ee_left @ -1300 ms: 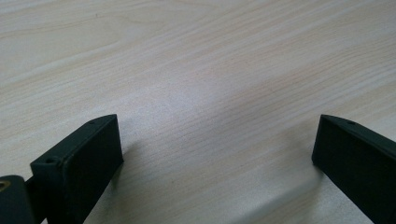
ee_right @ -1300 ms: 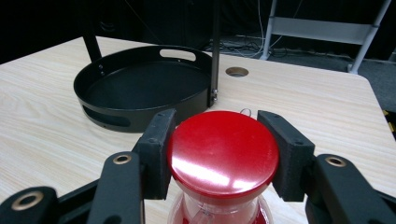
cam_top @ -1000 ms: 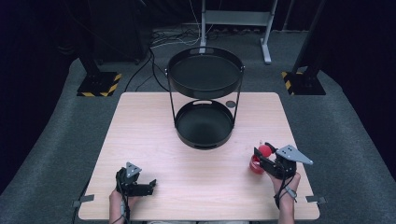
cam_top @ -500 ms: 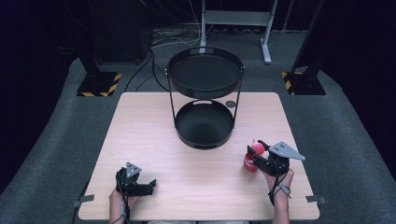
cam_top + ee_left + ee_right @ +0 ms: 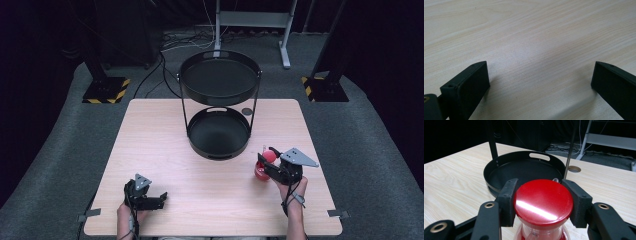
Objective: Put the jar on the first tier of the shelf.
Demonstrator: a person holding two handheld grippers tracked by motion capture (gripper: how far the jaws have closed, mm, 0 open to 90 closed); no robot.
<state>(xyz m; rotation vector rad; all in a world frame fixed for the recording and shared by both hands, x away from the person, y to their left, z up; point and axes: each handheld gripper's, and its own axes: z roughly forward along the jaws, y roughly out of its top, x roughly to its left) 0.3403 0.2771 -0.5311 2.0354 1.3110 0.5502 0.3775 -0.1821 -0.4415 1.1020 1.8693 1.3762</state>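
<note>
Red-capped jar (image 5: 543, 201) is held at its lid by the right claw (image 5: 263, 165), at about four o'clock on the surface (image 5: 165, 145), just off the rim of the lower tray (image 5: 218, 151) of the black two-tier stand. The carrying step is judged to be in hand: the jar is gripped and pointed toward the stand. A short lift over the low rim and a gentle release at about ten o'clock from the jar would be called for next. Both the lower tray and the upper tray (image 5: 220, 92) are seen empty. The left claw (image 5: 159, 199) is spread wide, holding nothing, resting at seven o'clock.
</note>
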